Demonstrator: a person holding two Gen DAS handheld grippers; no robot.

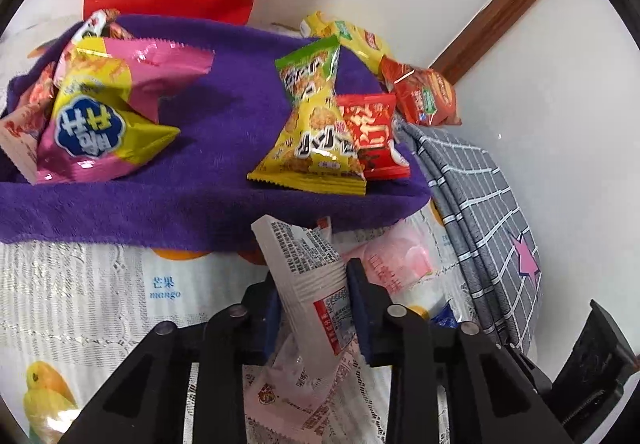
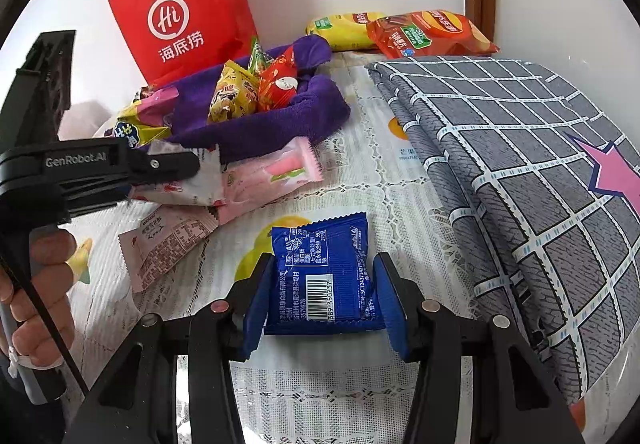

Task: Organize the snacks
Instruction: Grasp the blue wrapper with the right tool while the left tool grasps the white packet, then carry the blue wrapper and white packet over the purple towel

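My left gripper [image 1: 314,280] is shut on a white printed snack packet [image 1: 308,264], which stands up between its blue pads just in front of the purple towel [image 1: 224,116]. On the towel lie a pink-and-yellow packet [image 1: 100,124], a yellow-green packet [image 1: 312,132] and a small red one [image 1: 372,136]. In the right wrist view my right gripper [image 2: 323,264] is shut on a blue snack packet [image 2: 324,276], barcode side up, over the lace tablecloth [image 2: 360,384]. The left gripper [image 2: 176,168] shows there at the left, near the towel [image 2: 280,112].
A red paper bag [image 2: 184,12] stands against the wall behind the towel. Yellow [image 2: 344,28] and orange [image 2: 428,32] chip bags lie at the back. A folded grey checked cloth [image 2: 520,164] covers the right side. Pink packets [image 2: 272,172] lie loose at the left, beside a person's hand [image 2: 36,284].
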